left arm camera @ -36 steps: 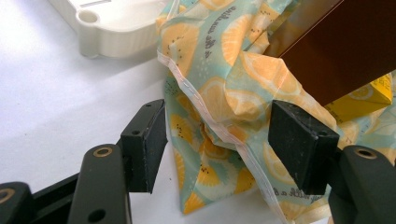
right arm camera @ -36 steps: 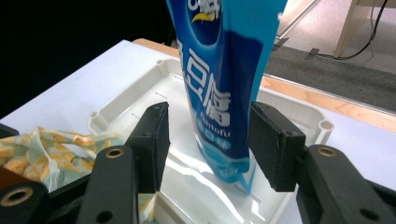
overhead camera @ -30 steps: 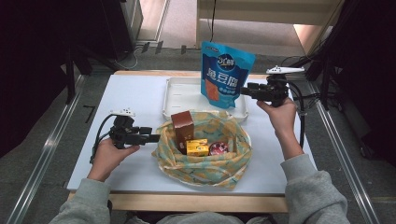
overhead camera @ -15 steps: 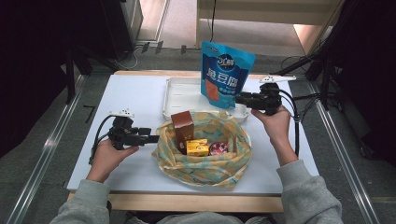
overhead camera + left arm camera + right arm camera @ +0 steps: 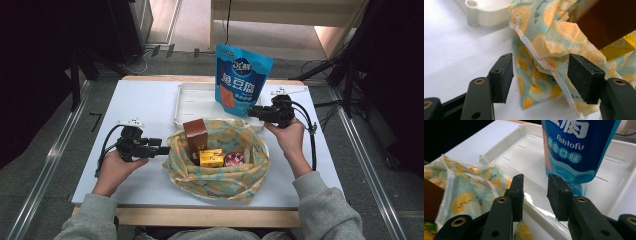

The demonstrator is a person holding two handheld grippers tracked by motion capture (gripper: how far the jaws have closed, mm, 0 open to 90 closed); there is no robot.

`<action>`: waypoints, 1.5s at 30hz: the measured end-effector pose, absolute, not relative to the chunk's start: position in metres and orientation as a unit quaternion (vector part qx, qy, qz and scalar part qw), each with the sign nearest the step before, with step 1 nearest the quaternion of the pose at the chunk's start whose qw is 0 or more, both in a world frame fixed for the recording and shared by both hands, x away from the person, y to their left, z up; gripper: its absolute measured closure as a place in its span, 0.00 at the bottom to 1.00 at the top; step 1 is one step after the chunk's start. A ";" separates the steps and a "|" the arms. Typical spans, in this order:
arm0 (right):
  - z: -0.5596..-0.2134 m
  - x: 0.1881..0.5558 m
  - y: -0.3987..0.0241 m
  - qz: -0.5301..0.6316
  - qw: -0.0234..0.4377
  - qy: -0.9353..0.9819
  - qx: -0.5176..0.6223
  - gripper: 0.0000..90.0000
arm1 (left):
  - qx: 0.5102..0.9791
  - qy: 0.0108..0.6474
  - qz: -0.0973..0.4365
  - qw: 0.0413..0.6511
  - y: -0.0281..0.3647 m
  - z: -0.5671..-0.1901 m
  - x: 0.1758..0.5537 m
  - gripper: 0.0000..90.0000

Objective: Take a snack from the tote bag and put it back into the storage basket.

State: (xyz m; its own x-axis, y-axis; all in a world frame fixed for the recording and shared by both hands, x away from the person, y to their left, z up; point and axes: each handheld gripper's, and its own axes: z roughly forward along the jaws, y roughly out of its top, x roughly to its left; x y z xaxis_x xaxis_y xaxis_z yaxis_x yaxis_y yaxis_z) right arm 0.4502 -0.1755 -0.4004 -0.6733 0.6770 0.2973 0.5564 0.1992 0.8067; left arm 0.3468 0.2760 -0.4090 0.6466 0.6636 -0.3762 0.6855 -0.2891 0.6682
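A lemon-print cloth bag [image 5: 220, 176] lies open at the table's middle, holding a brown box [image 5: 195, 134], a yellow box [image 5: 211, 158] and a small red round item [image 5: 233, 159]. Behind it a blue Fishtofu pouch [image 5: 242, 80] stands in a white tray [image 5: 195, 100]. My left gripper [image 5: 162, 148] is open at the bag's left side, and the cloth's hemmed edge [image 5: 541, 60] lies loose between its jaws [image 5: 541, 67]. My right gripper [image 5: 251, 111] hovers over the tray's front rim [image 5: 539, 211] beside the pouch's base [image 5: 574, 152]. Its jaws [image 5: 535, 182] have just been closing, with nothing pressed between them.
The white tabletop [image 5: 145, 105] has bare room left of the tray. A cable [image 5: 312, 145] trails from the right gripper along the table's right side. Dark stands and floor surround the table's far edge. The bag's rim [image 5: 474, 187] sits just left of the right jaws.
The right gripper has sunk and moved left, from beside the pouch's middle to the tray's front rim near the pouch's base. The left hand stayed put.
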 end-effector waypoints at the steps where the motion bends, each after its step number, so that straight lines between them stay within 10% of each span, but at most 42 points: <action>1: -0.402 0.451 -0.175 0.488 0.063 0.773 0.400 0.78 | 0.803 0.420 -0.013 0.423 0.276 -0.409 0.347 0.43; 10: -0.416 0.464 -0.167 0.473 0.078 0.773 0.416 1.00 | 0.801 0.420 -0.013 0.427 0.277 -0.409 0.348 0.43; 45: -0.430 0.508 -0.151 0.421 0.105 0.783 0.445 1.00 | 0.800 0.420 -0.015 0.428 0.276 -0.409 0.349 0.43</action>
State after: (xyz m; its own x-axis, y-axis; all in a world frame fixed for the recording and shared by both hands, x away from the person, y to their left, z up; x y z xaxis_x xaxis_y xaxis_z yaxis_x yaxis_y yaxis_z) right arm 0.5077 -0.1512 -0.4305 -0.5814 0.7857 0.2112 0.6090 0.2482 0.7533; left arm 0.3493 0.2763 -0.4086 0.6468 0.6589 -0.3839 0.6847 -0.2801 0.6729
